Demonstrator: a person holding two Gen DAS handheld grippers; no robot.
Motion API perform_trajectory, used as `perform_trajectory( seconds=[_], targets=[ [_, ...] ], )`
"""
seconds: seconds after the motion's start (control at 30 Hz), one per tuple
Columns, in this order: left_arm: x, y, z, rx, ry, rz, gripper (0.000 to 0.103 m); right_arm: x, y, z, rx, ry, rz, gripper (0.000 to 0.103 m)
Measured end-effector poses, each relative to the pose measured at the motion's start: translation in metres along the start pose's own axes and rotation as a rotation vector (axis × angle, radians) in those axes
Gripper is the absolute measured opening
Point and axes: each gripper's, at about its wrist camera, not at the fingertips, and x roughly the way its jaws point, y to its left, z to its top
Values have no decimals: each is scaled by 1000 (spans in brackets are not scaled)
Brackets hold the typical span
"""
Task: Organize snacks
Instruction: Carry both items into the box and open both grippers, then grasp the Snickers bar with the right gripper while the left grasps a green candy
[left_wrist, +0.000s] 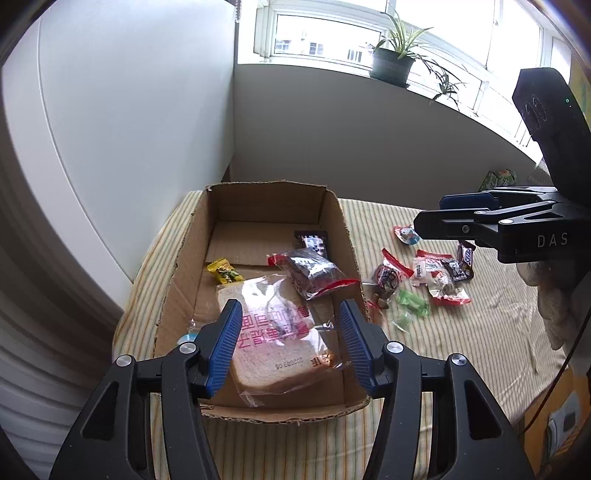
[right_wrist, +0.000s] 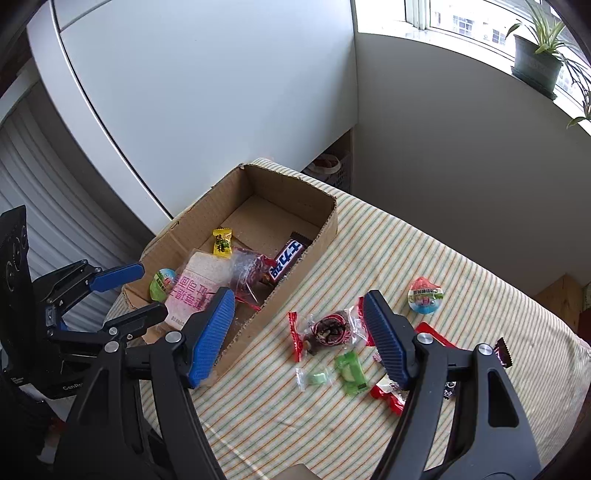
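With both the left gripper (left_wrist: 290, 343) and right gripper (right_wrist: 299, 336) spread and empty, a placing step is judged finished; the bread packet (left_wrist: 280, 332) lies in the cardboard box (left_wrist: 177, 280); the loose snacks (right_wrist: 328, 330) on the striped cloth (right_wrist: 461, 258) are seemingly to be grasped next.

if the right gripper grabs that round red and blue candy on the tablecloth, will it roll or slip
The round candy looks domed and glossy, so it may slip out from between flat pads unless pinched across its widest part. It seems to have a flat foil rim, which probably keeps it from rolling far on the striped cloth. It looks small and likely light, so a nudge would probably slide it.
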Motion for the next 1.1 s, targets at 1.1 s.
perform_trajectory(
  seconds=[1.1],
  targets=[
    [74, -116, -32, 87, 187, -172, 47, 19, -190, -98, 321, 174, -111, 69]
  ],
)
